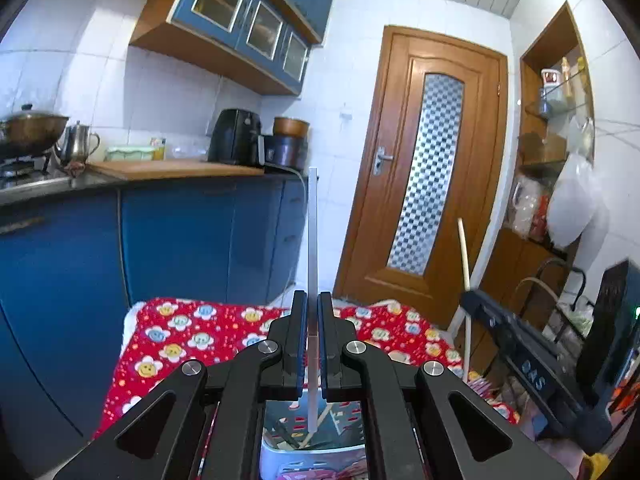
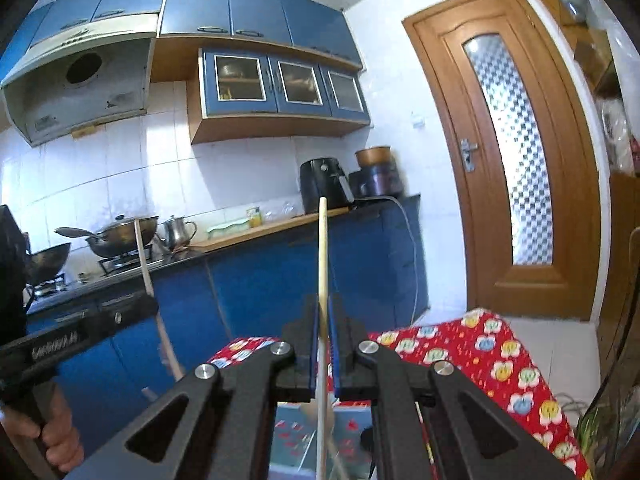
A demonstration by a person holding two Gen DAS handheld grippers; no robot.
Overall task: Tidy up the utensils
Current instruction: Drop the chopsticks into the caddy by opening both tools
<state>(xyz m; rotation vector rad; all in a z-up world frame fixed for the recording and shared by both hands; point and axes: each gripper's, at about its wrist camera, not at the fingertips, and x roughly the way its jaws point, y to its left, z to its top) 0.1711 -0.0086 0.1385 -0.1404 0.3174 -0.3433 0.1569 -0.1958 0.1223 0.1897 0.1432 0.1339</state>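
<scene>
My left gripper [image 1: 313,312] is shut on a thin pale utensil handle [image 1: 312,248] that stands upright between the pads and reaches down toward a white basket [image 1: 312,460]. My right gripper [image 2: 324,316] is shut on a wooden stick-like utensil [image 2: 322,256], also upright, its lower end over a patterned container [image 2: 296,436]. In the left wrist view the right gripper [image 1: 504,320] shows at the right with the wooden stick [image 1: 464,252]. In the right wrist view the left gripper [image 2: 80,332] shows at the left, held by a hand [image 2: 56,432], with its utensil [image 2: 144,260].
A table with a red flower-print cloth [image 1: 180,344] lies below both grippers. Blue cabinets and a counter [image 1: 160,172] with pots, a kettle and an air fryer [image 1: 236,136] stand behind. A wooden door [image 1: 424,176] is at the right, shelves [image 1: 556,120] beside it.
</scene>
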